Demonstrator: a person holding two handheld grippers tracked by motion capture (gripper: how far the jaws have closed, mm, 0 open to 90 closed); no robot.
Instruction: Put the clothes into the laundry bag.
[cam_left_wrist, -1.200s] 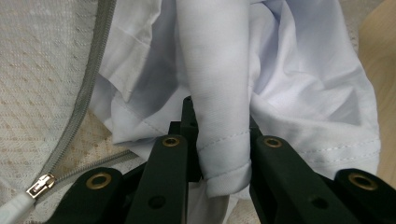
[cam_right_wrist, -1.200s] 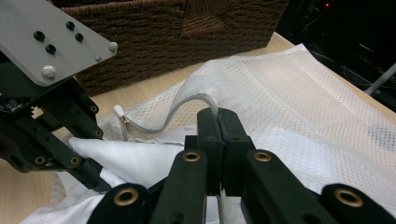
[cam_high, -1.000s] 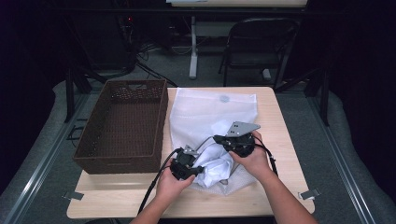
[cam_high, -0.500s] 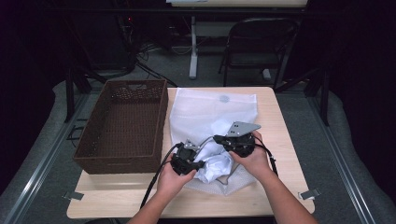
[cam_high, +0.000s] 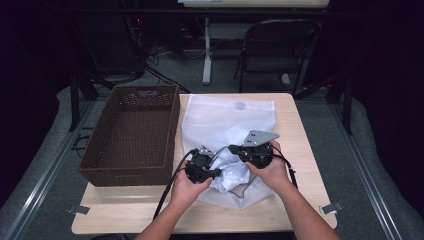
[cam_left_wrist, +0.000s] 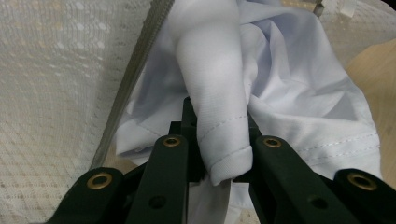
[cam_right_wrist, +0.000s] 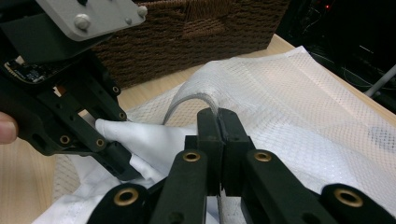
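Note:
A white mesh bag (cam_high: 225, 117) lies flat on the table with its open end toward me. A crumpled white cloth (cam_high: 231, 176) sits at that opening, partly under the mesh. My left gripper (cam_high: 212, 173) is shut on a hemmed fold of the cloth (cam_left_wrist: 219, 93), which stands up between its jaws. My right gripper (cam_high: 235, 148) is shut on the bag's grey zipper edge (cam_right_wrist: 196, 95) and lifts the mesh (cam_right_wrist: 289, 107) into an arch. In the right gripper view, the left gripper (cam_right_wrist: 116, 158) is close by, with the cloth (cam_right_wrist: 154, 144) at its tips.
A dark brown woven basket (cam_high: 132, 132) stands on the left part of the table, right beside the bag. Bare wood of the table (cam_high: 305, 150) shows to the right and along the front edge. A folding chair (cam_high: 277, 47) stands beyond the far edge.
The left gripper has shifted slightly away from me toward the bag's opening, still holding the cloth. The right gripper has stayed where it was on the bag's edge.

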